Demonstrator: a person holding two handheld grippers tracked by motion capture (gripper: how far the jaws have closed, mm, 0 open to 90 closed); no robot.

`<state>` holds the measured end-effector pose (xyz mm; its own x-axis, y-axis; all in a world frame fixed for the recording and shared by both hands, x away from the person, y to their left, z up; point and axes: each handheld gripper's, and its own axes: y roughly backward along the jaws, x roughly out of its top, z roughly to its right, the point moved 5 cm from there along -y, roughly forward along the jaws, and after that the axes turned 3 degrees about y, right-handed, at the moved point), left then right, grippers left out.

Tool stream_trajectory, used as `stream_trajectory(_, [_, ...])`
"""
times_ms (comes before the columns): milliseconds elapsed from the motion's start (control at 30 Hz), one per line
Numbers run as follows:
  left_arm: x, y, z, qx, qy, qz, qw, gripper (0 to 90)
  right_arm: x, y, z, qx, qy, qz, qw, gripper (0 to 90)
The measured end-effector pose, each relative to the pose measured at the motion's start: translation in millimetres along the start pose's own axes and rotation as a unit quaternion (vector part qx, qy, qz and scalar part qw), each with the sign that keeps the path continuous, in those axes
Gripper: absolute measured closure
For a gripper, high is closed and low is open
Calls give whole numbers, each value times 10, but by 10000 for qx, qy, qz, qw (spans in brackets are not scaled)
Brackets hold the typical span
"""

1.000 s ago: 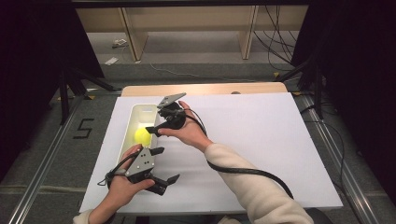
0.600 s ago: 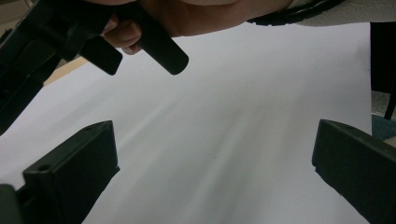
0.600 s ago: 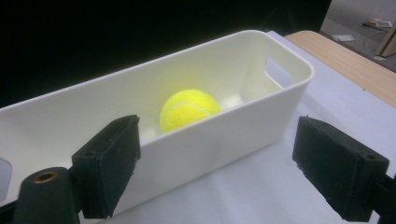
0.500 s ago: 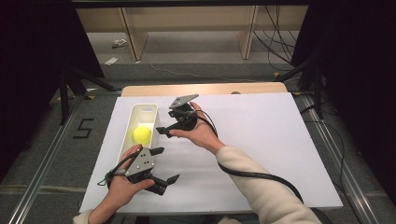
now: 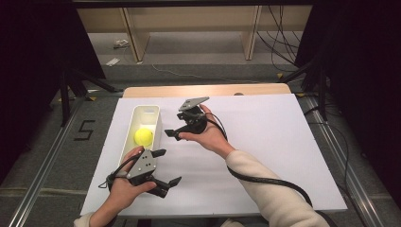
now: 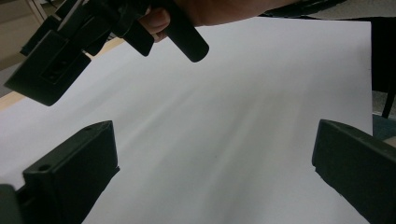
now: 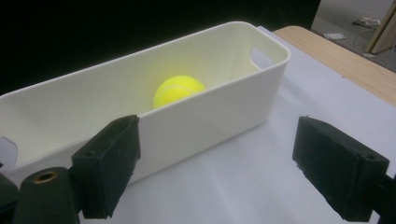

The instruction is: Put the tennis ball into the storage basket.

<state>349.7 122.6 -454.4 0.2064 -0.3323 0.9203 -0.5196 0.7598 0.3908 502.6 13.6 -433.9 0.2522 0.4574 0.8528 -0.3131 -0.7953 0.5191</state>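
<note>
The left gripper (image 5: 168,166) sits at about seven o'clock in the high view, low over the surface, gripped from behind by the left hand (image 5: 124,188), whose forearm enters from six o'clock. Its jaws stand wide apart and hold nothing, pointing toward three o'clock. The right gripper (image 5: 172,133) is near the centre, raised, in the right hand (image 5: 208,135); the pale-sleeved forearm runs to it from five o'clock. Its jaws gape, empty, aimed toward nine o'clock.

Lab recording bay: black curtains (image 5: 28,56) are enclosing a white-covered table (image 5: 283,142), aluminium rails (image 5: 42,179) are running along grey carpet, a taped numeral (image 5: 85,130) is marking the floor, cables (image 5: 279,42) are trailing behind.
</note>
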Motion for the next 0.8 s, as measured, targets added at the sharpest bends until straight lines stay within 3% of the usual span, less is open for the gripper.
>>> stream_trajectory(800, [1,0,-1,10,4,-2,10000,0,-243,447,129,-257,-259,204,9991,157])
